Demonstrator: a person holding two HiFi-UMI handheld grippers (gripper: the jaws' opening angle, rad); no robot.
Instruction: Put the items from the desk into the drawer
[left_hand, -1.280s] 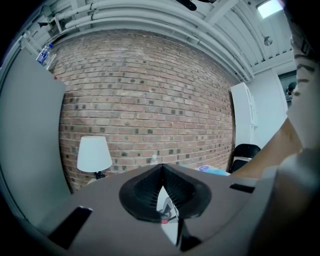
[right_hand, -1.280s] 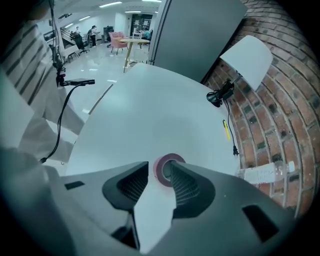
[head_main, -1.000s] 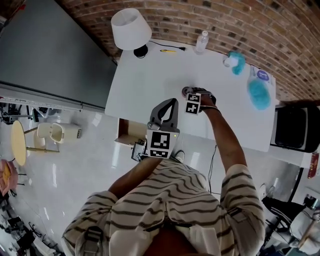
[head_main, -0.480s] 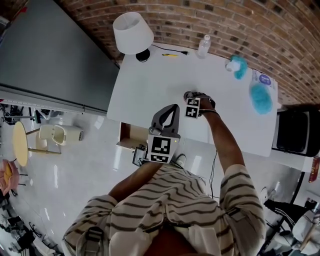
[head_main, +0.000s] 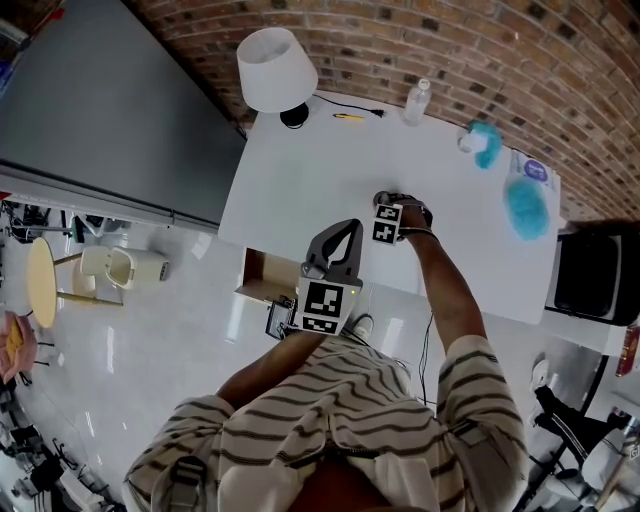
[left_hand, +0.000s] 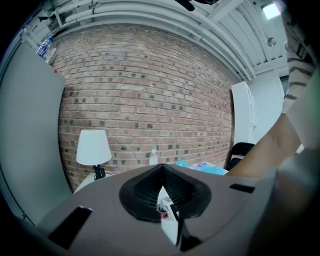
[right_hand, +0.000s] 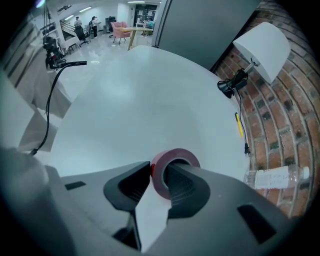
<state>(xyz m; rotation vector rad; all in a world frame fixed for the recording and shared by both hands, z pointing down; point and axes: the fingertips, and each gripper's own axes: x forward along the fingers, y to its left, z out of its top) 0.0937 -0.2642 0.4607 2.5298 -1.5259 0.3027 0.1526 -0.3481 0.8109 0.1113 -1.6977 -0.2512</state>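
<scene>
Nearest me, the left gripper (left_hand: 161, 167) has its jaws pressed together and empty. In the head view it hides part of the one open drawer (head_main: 262, 272). On the surface (right_hand: 130, 100), the right gripper (right_hand: 159, 169) points steeply down. Its jaws have just been closing and pinch the wall of the single red tape roll (right_hand: 176, 152), which lies flat, hole upward. Farther off I count one lamp (right_hand: 262, 47), one pen (right_hand: 239, 124), one bottle (right_hand: 272, 177) and two blue fluffy things (head_main: 526, 207) I cannot identify.
</scene>
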